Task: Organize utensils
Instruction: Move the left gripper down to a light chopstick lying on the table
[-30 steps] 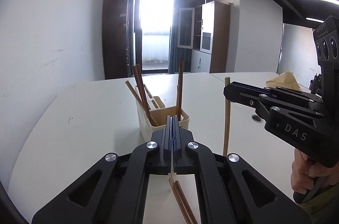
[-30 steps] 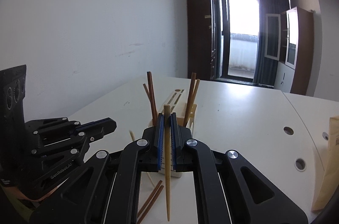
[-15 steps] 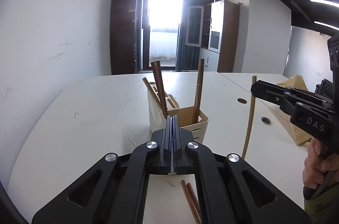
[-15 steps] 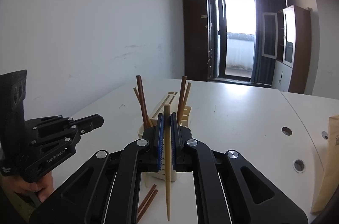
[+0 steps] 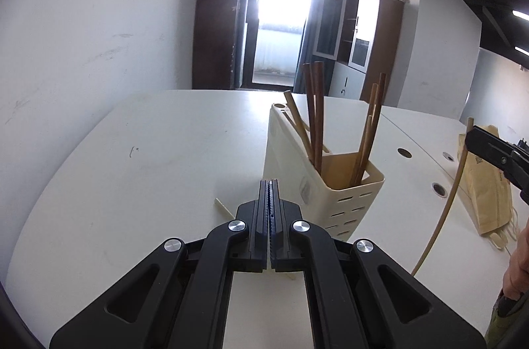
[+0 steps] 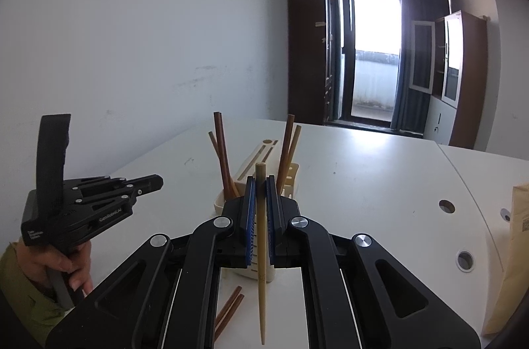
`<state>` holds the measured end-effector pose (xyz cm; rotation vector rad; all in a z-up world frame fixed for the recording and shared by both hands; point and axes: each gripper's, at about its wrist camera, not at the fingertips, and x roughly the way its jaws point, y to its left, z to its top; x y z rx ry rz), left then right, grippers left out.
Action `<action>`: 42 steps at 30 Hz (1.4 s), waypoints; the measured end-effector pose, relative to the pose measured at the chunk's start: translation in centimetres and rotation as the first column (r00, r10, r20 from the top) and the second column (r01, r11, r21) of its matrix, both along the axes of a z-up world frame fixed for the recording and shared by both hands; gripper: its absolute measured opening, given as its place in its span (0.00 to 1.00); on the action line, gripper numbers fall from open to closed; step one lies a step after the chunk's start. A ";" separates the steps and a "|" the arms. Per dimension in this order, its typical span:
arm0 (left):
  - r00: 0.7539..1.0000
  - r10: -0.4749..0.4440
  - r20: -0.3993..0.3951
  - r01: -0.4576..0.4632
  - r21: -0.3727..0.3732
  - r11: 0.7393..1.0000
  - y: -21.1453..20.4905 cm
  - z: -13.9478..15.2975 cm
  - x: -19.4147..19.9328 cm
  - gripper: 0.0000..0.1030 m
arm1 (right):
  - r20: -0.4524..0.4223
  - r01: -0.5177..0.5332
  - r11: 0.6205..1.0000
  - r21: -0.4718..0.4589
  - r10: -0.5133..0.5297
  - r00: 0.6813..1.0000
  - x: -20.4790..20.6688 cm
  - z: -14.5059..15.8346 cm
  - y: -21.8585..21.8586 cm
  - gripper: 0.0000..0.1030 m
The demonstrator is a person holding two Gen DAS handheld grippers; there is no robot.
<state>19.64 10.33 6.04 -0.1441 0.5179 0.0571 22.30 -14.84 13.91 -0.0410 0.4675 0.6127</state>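
**Pale chopstick clamped upright near the cream holder**

A pale bamboo chopstick (image 6: 261,236) is standing nearly upright, pinched between the blue pads of the right gripper (image 6: 261,183), its tip hanging just above the white table (image 6: 363,170); the jaws are sitting narrow, pressing on the stick. Directly behind it, a cream utensil holder (image 5: 297,150) is standing on the table, holding several brown chopsticks (image 5: 315,114) that are leaning against its walls; two more brown chopsticks (image 6: 228,312) are lying on the table just in front of it. The left gripper (image 5: 270,183) is hovering beside the holder, jaws pressed fully together, gripping nothing. A paper bag (image 5: 486,183) is lying well apart.
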 end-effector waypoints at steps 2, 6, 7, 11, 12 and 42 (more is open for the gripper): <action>1.000 0.005 -0.025 -0.005 -0.013 1.000 0.5 -0.5 0.7 0.00 | 0.002 -0.001 1.000 -0.003 0.001 1.000 0.1 0.1 0.0 0.07; 0.997 0.024 -0.074 -0.026 -0.028 0.999 1.7 -1.4 2.2 0.00 | 0.005 -0.003 1.000 -0.007 0.004 1.000 0.4 -0.1 0.0 0.07; 0.996 0.030 -0.085 -0.032 -0.024 0.999 1.9 -1.6 2.5 0.00 | 0.006 -0.004 1.000 -0.006 0.004 1.000 0.5 0.0 -0.1 0.07; 0.991 0.054 -0.124 -0.059 -0.038 0.998 2.8 -2.7 3.8 0.07 | 0.009 -0.006 1.000 -0.004 0.006 1.000 0.5 -0.1 0.0 0.07; 0.989 0.060 -0.138 -0.067 -0.041 0.997 3.0 -3.1 4.2 0.10 | 0.010 -0.008 1.000 -0.004 0.008 1.000 0.6 0.0 -0.1 0.07; 0.871 0.198 -0.449 -0.226 -0.010 0.974 5.9 -10.6 15.4 0.38 | 0.003 -0.063 0.998 0.019 0.063 0.998 1.3 -0.1 -1.6 0.07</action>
